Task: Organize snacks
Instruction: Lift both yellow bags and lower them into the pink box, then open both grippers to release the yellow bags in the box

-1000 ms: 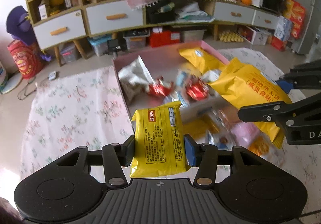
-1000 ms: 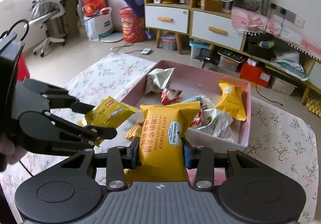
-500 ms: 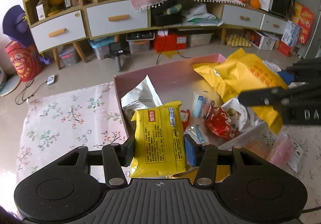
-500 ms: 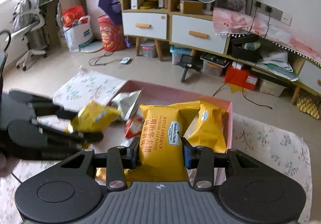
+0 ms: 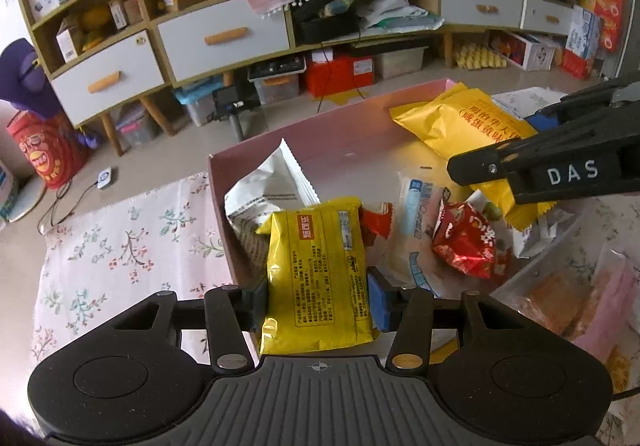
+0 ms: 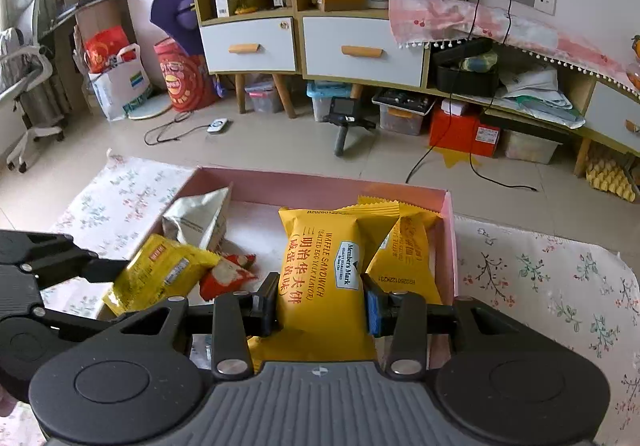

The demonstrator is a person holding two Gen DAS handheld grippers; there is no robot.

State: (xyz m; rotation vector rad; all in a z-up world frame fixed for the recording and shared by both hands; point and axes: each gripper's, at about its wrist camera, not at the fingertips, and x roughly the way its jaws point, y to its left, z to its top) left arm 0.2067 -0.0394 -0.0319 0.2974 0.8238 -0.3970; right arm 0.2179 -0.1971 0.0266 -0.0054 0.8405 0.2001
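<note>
Both packets hang over the pink box (image 6: 320, 182), and the main risk, as I judge it, is a bad drop. The left tongs (image 5: 316, 286) carry a small yellow snack packet (image 5: 316, 274) above the box's near left corner, close over the wall; let go there, it could catch the rim and slide out onto the floral cloth (image 5: 120, 246). It could also land on the silver-white bag (image 5: 268, 186) and the red wrappers (image 5: 466, 242) already heaped below and bury them, which hardly counts as organizing. The right tongs (image 6: 320, 302) hold a yellow Member's Mark waffle sandwich packet (image 6: 324, 266) just in front of a second identical packet (image 6: 404, 250) that leans in the box's far right corner. Pushing down could knock that one flat or crush it. The two tools are near each other over the same box, so a careless sideways move might make them collide.

The left tongs are partly apart, both pads pressed on the sides of the small yellow packet, which sits upright between them. The right tongs stand narrower, clamped on the waffle packet so that its film bulges above the pads. Neither packet appears to rest on anything yet, though their lower ends are hidden.
</note>
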